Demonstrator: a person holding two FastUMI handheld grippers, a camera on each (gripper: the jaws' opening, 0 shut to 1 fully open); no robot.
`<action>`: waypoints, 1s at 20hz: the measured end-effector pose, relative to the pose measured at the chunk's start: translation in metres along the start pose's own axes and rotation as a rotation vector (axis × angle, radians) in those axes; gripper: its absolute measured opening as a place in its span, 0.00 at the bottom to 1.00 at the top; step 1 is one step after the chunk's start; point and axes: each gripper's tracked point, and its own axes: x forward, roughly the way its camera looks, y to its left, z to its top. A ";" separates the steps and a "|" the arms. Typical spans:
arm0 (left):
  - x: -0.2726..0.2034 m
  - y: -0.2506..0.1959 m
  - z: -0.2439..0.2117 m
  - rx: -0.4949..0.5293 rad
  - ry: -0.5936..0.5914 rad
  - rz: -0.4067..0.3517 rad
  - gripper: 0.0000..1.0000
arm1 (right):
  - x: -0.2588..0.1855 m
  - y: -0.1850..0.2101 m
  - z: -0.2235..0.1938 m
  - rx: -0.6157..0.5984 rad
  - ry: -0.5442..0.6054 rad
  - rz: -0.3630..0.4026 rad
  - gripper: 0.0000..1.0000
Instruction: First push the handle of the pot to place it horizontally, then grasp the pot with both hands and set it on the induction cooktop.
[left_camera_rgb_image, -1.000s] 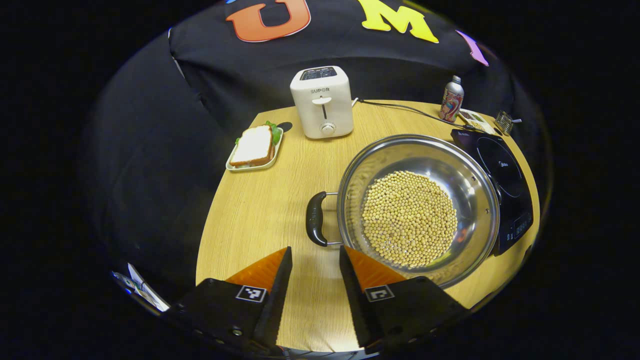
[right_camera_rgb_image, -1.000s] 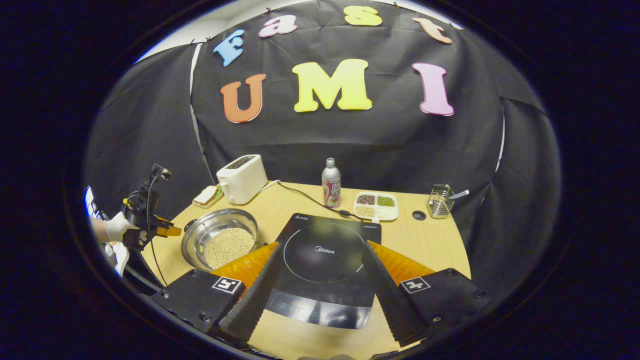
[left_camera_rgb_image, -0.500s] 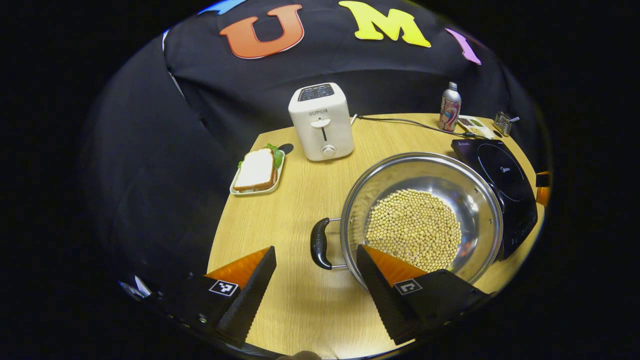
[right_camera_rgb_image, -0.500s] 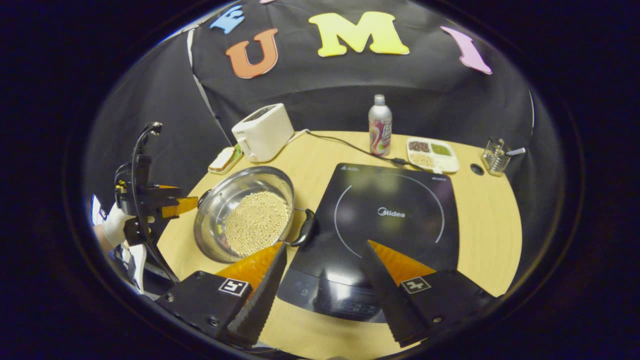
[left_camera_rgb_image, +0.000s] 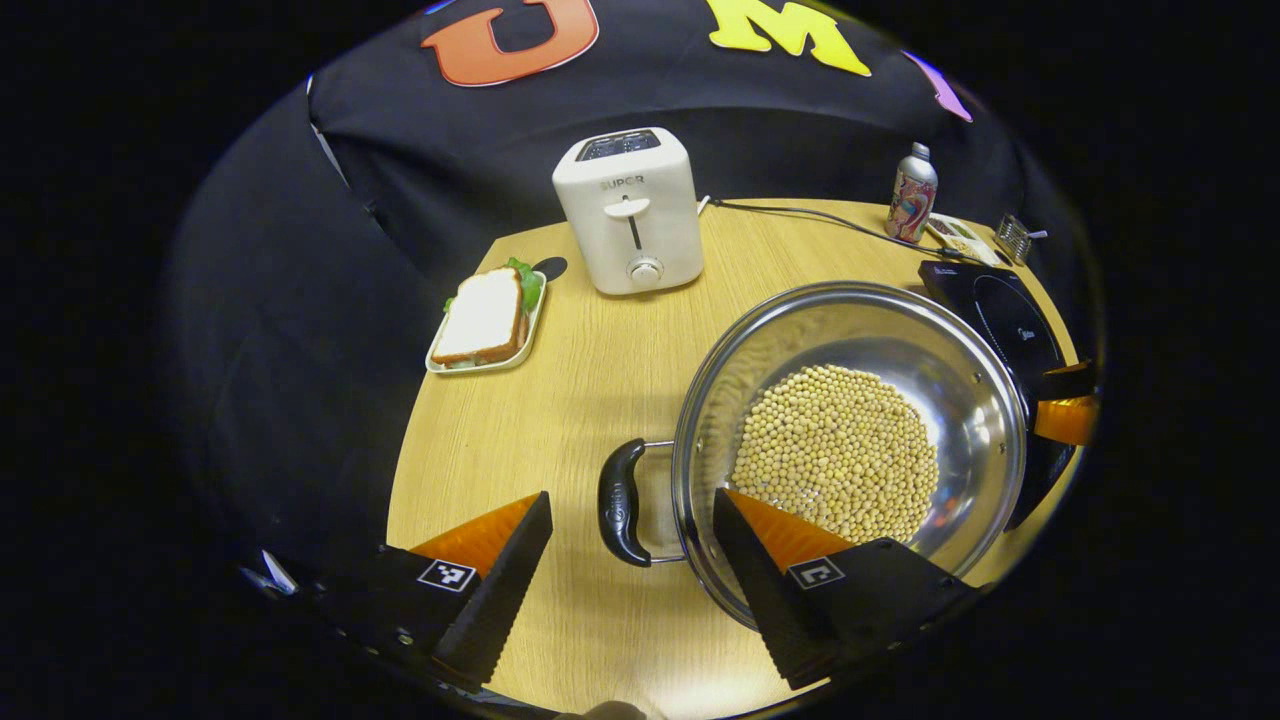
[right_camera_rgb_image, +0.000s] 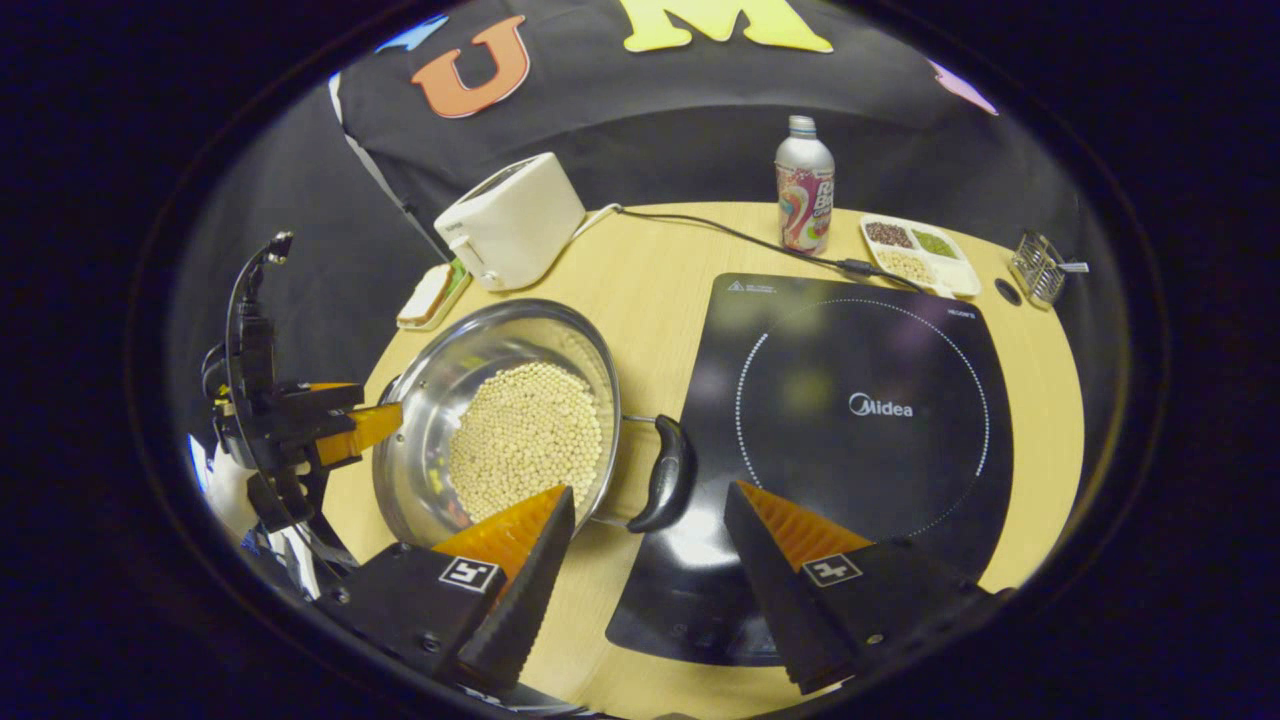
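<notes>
Since 0.5 s ago both grippers have closed in on the pot (left_camera_rgb_image: 850, 440): its 2 handles now sit nearer the fingertips in each view, and the induction cooktop (right_camera_rgb_image: 860, 420) looms larger in the right gripper view.

The left gripper (left_camera_rgb_image: 632, 520) is spread wide, its fingers lined up either side of the pot's near black handle (left_camera_rgb_image: 618, 502) and not touching it. The right gripper (right_camera_rgb_image: 650, 512) is likewise spread, with the other black handle (right_camera_rgb_image: 668, 474) between and just ahead of its fingertips, over the cooktop's edge.

The pot, holding pale beans (left_camera_rgb_image: 838, 466), stands on the wooden table (left_camera_rgb_image: 560, 400) just beside the cooktop. A white toaster (left_camera_rgb_image: 628, 208), a sandwich on a tray (left_camera_rgb_image: 484, 320) and a bottle (right_camera_rgb_image: 804, 184) stand farther back.
</notes>
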 end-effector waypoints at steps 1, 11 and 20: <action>0.003 0.000 -0.001 -0.004 0.014 -0.001 0.97 | 0.005 0.000 -0.001 0.004 0.013 -0.003 0.95; 0.021 -0.003 -0.006 0.014 0.091 -0.022 0.98 | 0.026 0.000 0.000 0.103 0.109 -0.085 0.91; 0.029 -0.013 -0.006 0.008 0.144 -0.062 0.76 | 0.035 -0.003 0.005 0.126 0.238 -0.267 0.78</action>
